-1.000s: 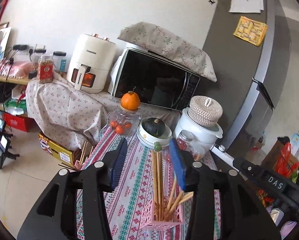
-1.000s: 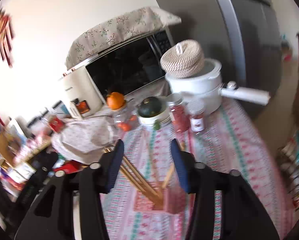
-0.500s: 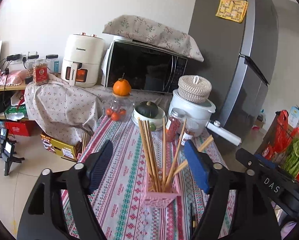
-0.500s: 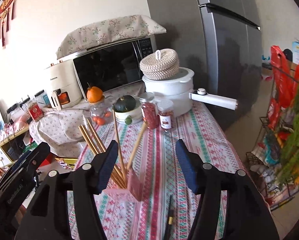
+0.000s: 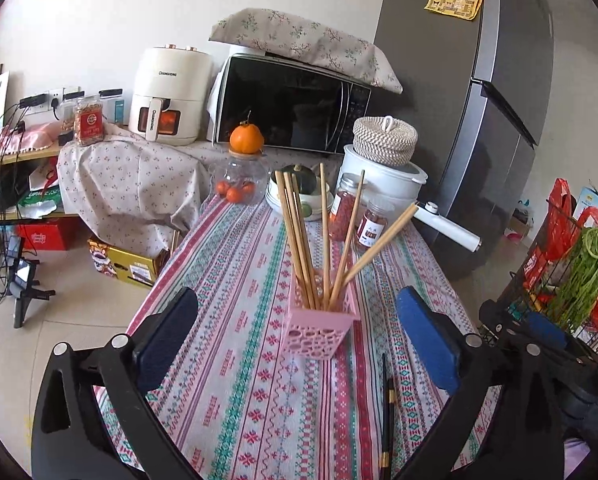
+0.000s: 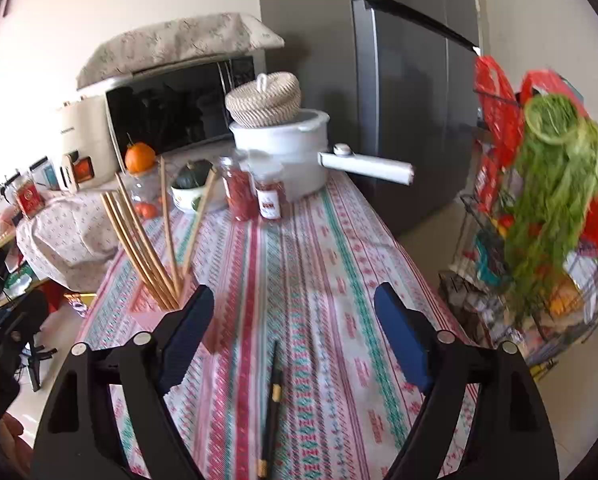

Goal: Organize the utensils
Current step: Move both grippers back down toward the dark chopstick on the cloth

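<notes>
A pink perforated holder (image 5: pixel 319 332) stands on the patterned tablecloth (image 5: pixel 239 280) with several wooden chopsticks (image 5: pixel 299 236) fanned out of it. My left gripper (image 5: pixel 297 296) faces it from just in front. Its jaws are opening wide, the pads clear of the holder on both sides. A black chopstick with gold bands (image 5: pixel 387 412) lies flat on the cloth to the holder's right. In the right wrist view the same black chopstick (image 6: pixel 271 404) lies between and below my right gripper (image 6: pixel 295 292), whose jaws are opening and hold nothing. The holder (image 6: pixel 147 308) sits behind its left finger.
At the table's far end stand a white pot with a woven lid (image 5: pixel 383 176), two red-filled jars (image 5: pixel 345 208), a bowl with a green squash (image 6: pixel 191 184) and a glass jar topped by an orange (image 5: pixel 246 140). A wire rack of vegetables (image 6: pixel 547 200) stands off the right edge.
Both grippers drew back and down from the holder while their jaws spread wide. The black chopstick on the cloth has come into view.
</notes>
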The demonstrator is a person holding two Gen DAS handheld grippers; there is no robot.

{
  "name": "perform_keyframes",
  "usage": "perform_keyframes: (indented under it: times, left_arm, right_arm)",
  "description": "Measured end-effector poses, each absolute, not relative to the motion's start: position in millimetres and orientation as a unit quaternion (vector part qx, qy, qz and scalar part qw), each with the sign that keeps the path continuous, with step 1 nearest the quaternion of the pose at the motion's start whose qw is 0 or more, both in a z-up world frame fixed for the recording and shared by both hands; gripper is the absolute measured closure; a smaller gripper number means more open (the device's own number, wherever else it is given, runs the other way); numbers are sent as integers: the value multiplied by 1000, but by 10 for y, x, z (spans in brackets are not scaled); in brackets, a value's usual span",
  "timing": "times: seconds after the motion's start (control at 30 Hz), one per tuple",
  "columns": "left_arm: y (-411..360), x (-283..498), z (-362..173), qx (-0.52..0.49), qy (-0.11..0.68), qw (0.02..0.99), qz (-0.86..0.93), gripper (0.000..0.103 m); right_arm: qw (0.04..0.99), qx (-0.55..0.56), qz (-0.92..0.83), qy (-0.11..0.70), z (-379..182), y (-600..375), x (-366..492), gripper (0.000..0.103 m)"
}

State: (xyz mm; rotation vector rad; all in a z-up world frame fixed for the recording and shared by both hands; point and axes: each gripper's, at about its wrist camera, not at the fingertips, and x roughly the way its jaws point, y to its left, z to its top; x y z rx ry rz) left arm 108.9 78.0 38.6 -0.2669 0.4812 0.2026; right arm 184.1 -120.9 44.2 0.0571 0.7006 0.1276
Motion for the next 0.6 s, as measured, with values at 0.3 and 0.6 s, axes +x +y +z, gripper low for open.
perform_keyframes:
  times: [0.3,0.6]
  left_arm:
    - [632,1005,230,-110,261,955,92,7]
    - [571,989,98,-97,283,950,95,7]
  right_arm:
    - [926,35,42,374,171,-1388,1719,9]
    - [916,23,34,399,1,-1500,1610,7]
